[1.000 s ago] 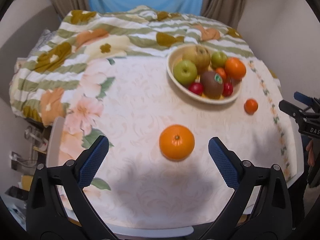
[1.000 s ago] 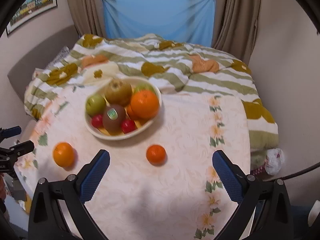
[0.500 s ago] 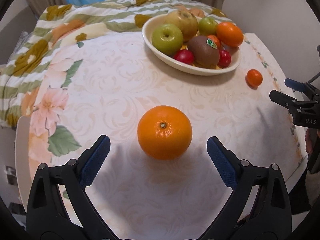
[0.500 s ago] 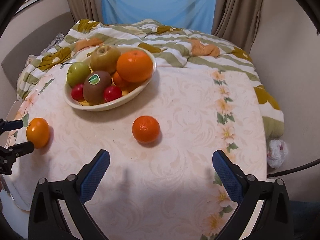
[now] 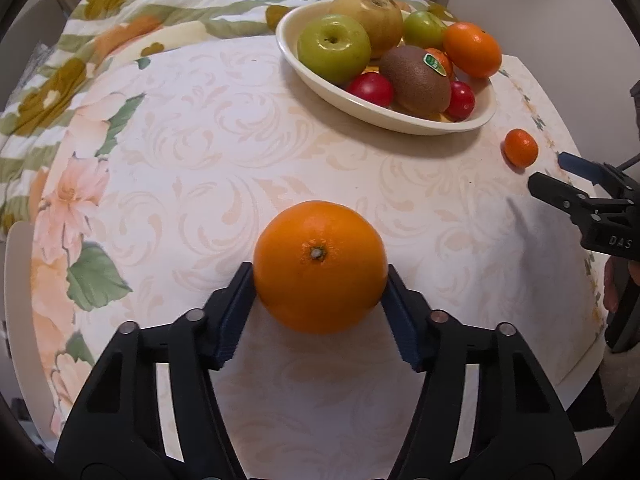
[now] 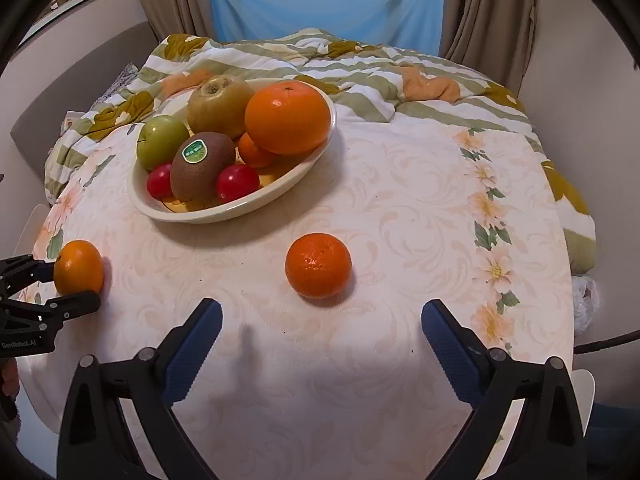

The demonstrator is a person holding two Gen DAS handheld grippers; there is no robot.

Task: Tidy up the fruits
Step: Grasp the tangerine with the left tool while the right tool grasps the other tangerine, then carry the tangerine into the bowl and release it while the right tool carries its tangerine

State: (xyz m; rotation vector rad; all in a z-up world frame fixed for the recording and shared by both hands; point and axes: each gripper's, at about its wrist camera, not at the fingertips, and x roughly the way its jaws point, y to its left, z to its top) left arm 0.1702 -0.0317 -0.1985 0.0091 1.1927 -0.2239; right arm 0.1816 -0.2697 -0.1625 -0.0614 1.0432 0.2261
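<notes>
On the left part of the bench (image 5: 200, 152), the left claw (image 5: 320, 280) is clenched on the large orange (image 5: 320, 266), both pads touching its sides and its stem dimple turned up toward the camera. Further right, past the fruit bowl (image 6: 276, 194), the small mandarin (image 6: 318, 266) rests just ahead of the right claw (image 6: 320, 332), whose jaws stand wide apart, gripping nothing.

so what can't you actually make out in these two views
- Left wrist view: underside of the large orange, so whether it is lifted off the tablecloth is unclear.
- Right wrist view: bowl bottom, covered by fruit.
- Both views: kiwi sticker text, too small.
</notes>
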